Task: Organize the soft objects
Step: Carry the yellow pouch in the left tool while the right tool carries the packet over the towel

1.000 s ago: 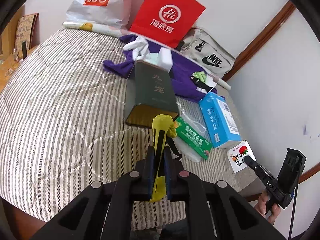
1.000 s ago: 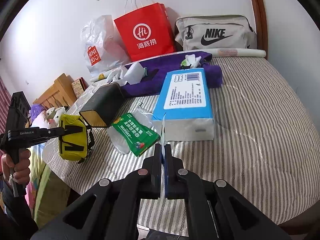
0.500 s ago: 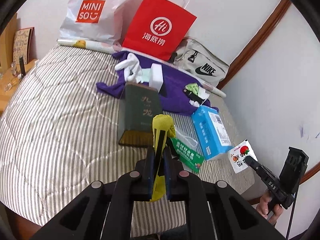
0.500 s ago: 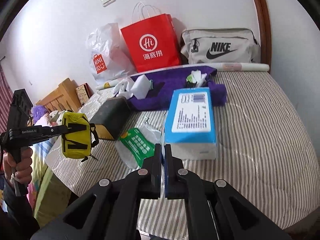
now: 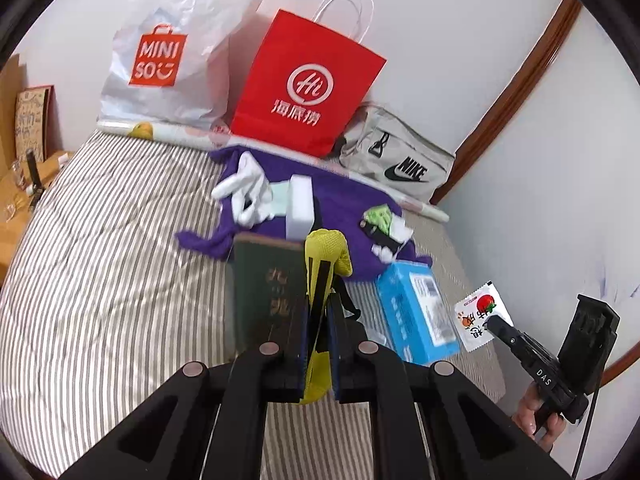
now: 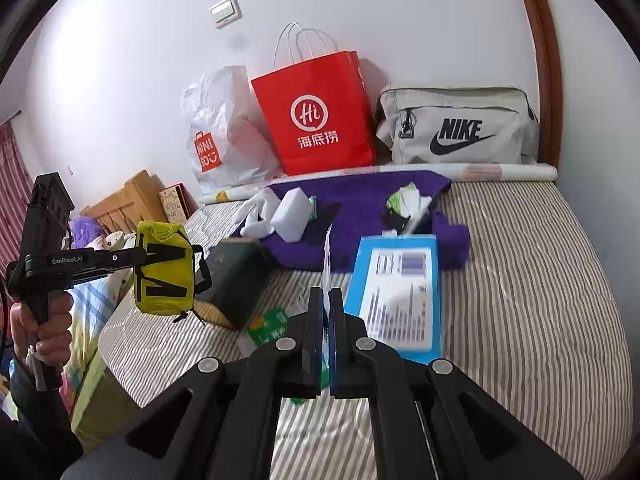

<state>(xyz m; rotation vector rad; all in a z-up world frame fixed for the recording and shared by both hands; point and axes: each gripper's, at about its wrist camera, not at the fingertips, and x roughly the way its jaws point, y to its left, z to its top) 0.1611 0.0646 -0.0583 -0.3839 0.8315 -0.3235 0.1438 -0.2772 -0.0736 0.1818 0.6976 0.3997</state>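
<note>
1. Left tongs (image 5: 318, 320) are clamped on a yellow pouch (image 6: 164, 272) with black stripes. In the right wrist view the pouch hangs clear of the bed (image 6: 520, 272), off its near left edge.
2. The hand (image 6: 40, 332) on the left tool wraps the pistol-style handle from below. The tool's body runs roughly level in that view, pouch at its tip.
3. Right tongs (image 6: 329, 304) are pinched tight on a thin white sachet (image 5: 480, 316) with a red tomato print. It is seen edge-on in the right wrist view and face-on in the left one.
4. The right tool shows at the right of the left wrist view. Fingers (image 5: 536, 420) curl around its grip low in the frame, and the nose angles up and left, sachet held in the air beside the bed's right edge.
5. On the striped bed: a dark green box (image 5: 264, 288) lying near the left tongs, and a blue tissue pack (image 6: 396, 296) to its right. A green wrapper (image 6: 268, 324) lies between the two, nearer the camera.
6. Farther back, a purple cloth (image 6: 360, 208) carries white gloves (image 5: 244, 192), a white block (image 5: 300, 212) and a small green-and-white packet (image 6: 406, 200).
7. Against the far wall: a white Miniso bag (image 5: 168, 52), a red paper bag (image 5: 304, 84), a grey Nike bag (image 6: 460, 128), with a paper roll (image 6: 500, 170) lying along their feet.
</note>
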